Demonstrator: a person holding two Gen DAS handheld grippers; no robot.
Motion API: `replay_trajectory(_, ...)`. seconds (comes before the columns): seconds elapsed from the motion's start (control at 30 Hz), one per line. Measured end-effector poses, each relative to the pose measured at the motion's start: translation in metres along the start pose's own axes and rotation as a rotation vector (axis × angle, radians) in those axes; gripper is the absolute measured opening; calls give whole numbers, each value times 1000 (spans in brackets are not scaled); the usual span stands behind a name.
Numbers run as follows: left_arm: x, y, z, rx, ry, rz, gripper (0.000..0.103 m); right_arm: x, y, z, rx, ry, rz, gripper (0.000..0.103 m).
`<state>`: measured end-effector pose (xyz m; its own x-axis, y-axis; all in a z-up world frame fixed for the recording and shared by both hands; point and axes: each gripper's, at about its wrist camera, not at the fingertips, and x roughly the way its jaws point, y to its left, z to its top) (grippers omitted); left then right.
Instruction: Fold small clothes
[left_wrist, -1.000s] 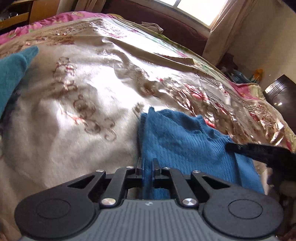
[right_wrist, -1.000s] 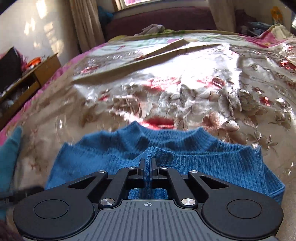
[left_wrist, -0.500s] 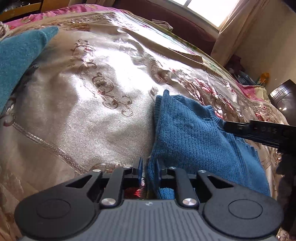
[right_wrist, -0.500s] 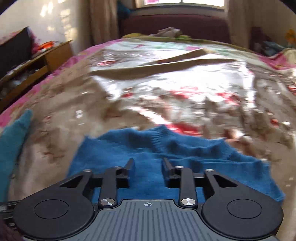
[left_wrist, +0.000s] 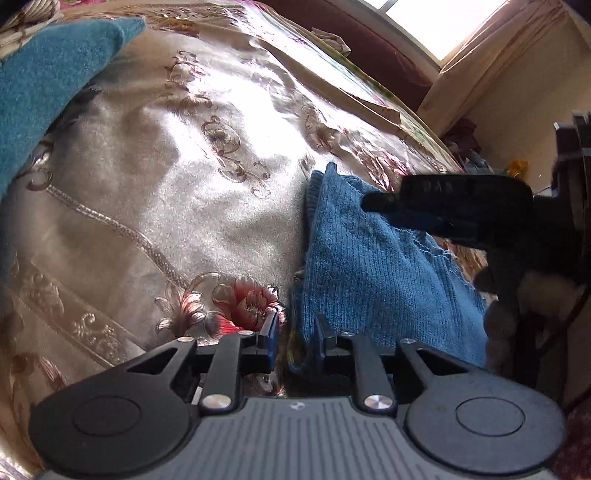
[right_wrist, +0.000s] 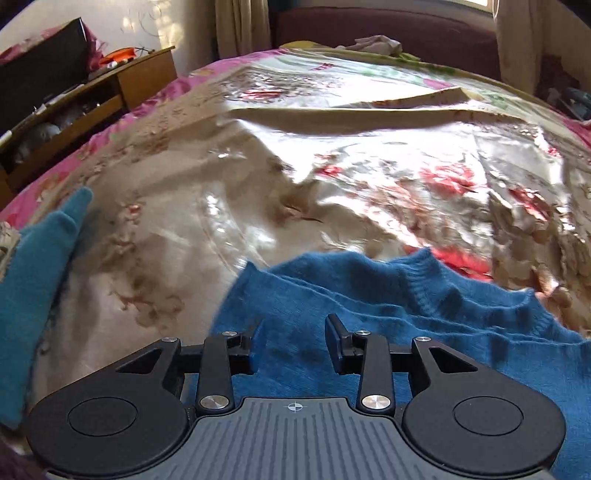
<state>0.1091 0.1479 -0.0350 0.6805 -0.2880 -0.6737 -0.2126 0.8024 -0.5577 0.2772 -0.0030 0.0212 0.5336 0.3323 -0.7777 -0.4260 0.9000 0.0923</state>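
A blue knitted sweater (left_wrist: 373, 266) lies folded on the shiny floral bedspread (left_wrist: 177, 177). My left gripper (left_wrist: 295, 336) is open at the sweater's near left edge, with the knit edge lying loose between its fingers. In the right wrist view the sweater (right_wrist: 388, 295) fills the foreground. My right gripper (right_wrist: 293, 338) is open and empty just above it. The right gripper also shows in the left wrist view (left_wrist: 373, 203), over the sweater's far side.
A teal garment (left_wrist: 48, 74) lies at the left of the bed, also in the right wrist view (right_wrist: 33, 280). A wooden cabinet (right_wrist: 92, 96) stands beside the bed on the left. A dark sofa (right_wrist: 388, 29) and curtains are beyond the bed.
Both grippers were shut on the blue sweater a second ago. Both have opened and let it go, and the sweater now rests on the bedspread. The left gripper has drawn back.
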Motion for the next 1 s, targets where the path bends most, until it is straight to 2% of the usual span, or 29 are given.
replay_trajectory(0.1, -1, 0, -4, -5, 14, -21, 30, 14, 14, 9, 23, 55, 33, 40)
replay_trajectory(0.17, -1, -1, -5, 2, 24, -32, 31, 25, 24, 14, 14, 83, 25, 40)
replay_trajectory(0.27, 0, -1, -7, 11, 35, -43, 32, 41, 38, 18, -20, 121, -19, 43)
replay_trajectory(0.33, 0, 0, -6, 9, 38, -51, 33, 51, 44, 20, -40, 147, -39, 48)
replay_trajectory(0.47, 2, 1, -6, 7, 38, -63, 35, 65, 57, 18, -124, 162, -99, 48)
replay_trajectory(0.5, 1, 2, -5, 5, 37, -67, 35, 67, 57, 17, -132, 163, -101, 46)
replay_trajectory(0.57, 1, 1, -5, 8, 34, -74, 37, 66, 54, 17, -143, 159, -110, 35)
replay_trajectory(0.6, 1, 0, -5, 12, 33, -76, 37, 65, 51, 17, -146, 158, -119, 26)
replay_trajectory(0.7, -1, -5, -8, 38, 24, -72, 43, 60, 39, 20, -117, 162, -98, 15)
replay_trajectory(1.0, -2, -10, -14, 32, 13, -52, 46, 44, 22, 24, -37, 139, -25, 10)
